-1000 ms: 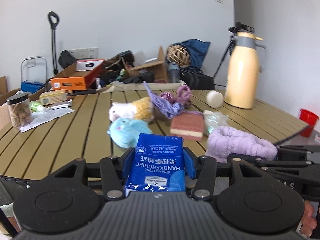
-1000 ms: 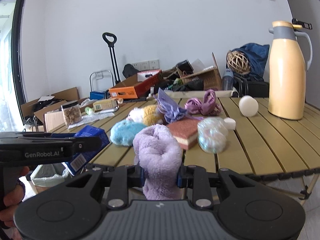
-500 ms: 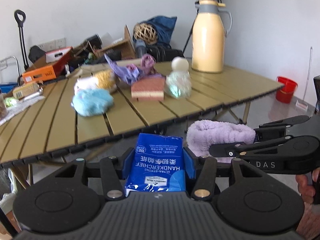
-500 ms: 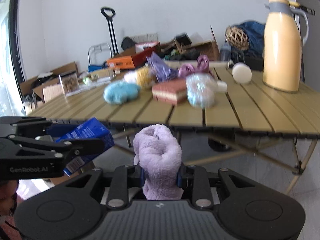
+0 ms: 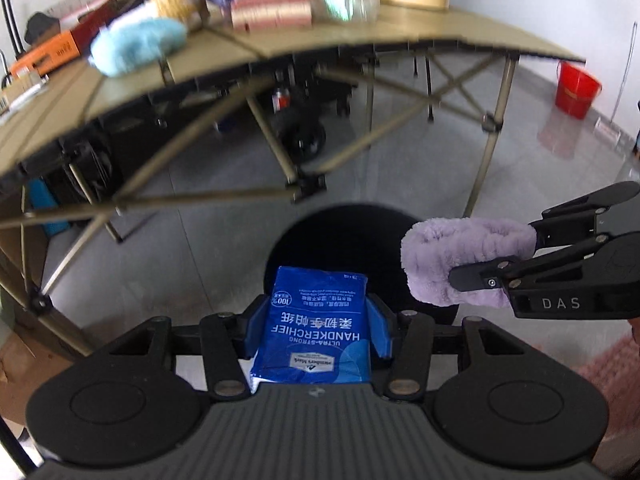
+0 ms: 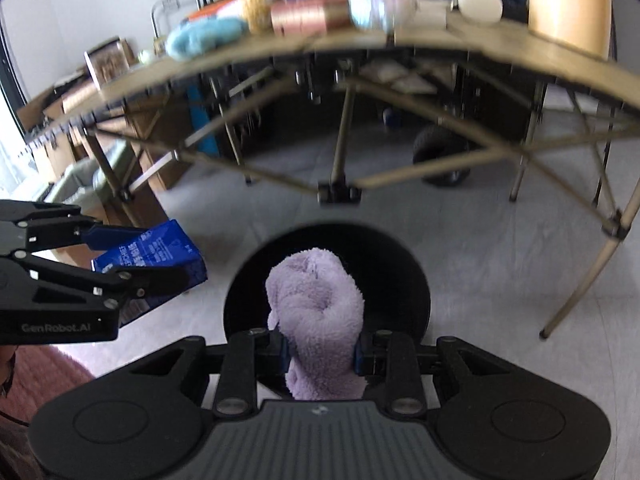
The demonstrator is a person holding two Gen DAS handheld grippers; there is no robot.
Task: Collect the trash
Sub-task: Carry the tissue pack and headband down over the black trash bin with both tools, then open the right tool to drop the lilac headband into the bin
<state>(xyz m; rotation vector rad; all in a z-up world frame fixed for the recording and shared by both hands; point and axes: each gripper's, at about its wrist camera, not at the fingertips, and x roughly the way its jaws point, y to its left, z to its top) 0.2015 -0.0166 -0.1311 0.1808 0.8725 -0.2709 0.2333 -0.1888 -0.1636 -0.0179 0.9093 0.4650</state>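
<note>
Drop step: left gripper [image 5: 316,330] clamped the blue handkerchief pack [image 5: 318,332], right gripper [image 6: 320,354] the purple fluffy cloth [image 6: 318,316], both above the black bin [image 6: 400,280]. Next: centre, release.

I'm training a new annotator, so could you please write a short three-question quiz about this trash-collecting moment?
1. What does the left gripper hold?
2. True or false: the lilac fluffy cloth lies on the table.
3. What is below both grippers: (a) the red bucket, (b) the round black bin, (c) a cardboard box?

Key:
1. The blue handkerchief pack.
2. False; the right gripper grips it.
3. b
</note>
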